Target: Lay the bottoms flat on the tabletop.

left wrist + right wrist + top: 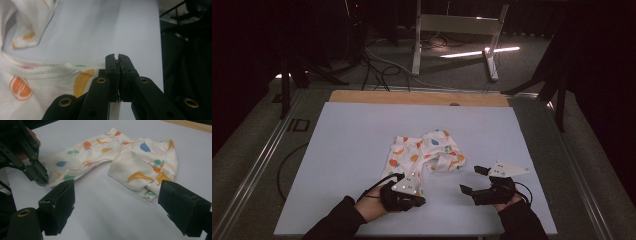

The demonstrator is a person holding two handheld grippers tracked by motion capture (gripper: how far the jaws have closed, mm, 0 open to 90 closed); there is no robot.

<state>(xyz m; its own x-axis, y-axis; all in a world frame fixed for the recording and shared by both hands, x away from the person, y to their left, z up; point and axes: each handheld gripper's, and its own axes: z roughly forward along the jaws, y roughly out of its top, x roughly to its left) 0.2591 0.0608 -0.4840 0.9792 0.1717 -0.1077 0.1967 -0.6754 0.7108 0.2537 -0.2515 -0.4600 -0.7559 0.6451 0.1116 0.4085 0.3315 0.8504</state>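
I see a pale blue sheet (pixel 362 150) covering the worktop (pixel 412 97), whose bare wooden strip shows along the sheet's far edge. Beyond that strip, a white frame stand (pixel 457 30) on the grey floor (pixel 532 55). Black cables (pixel 377 67) loop left of the stand. A bright light streak (pixel 479 52) lies at its base.
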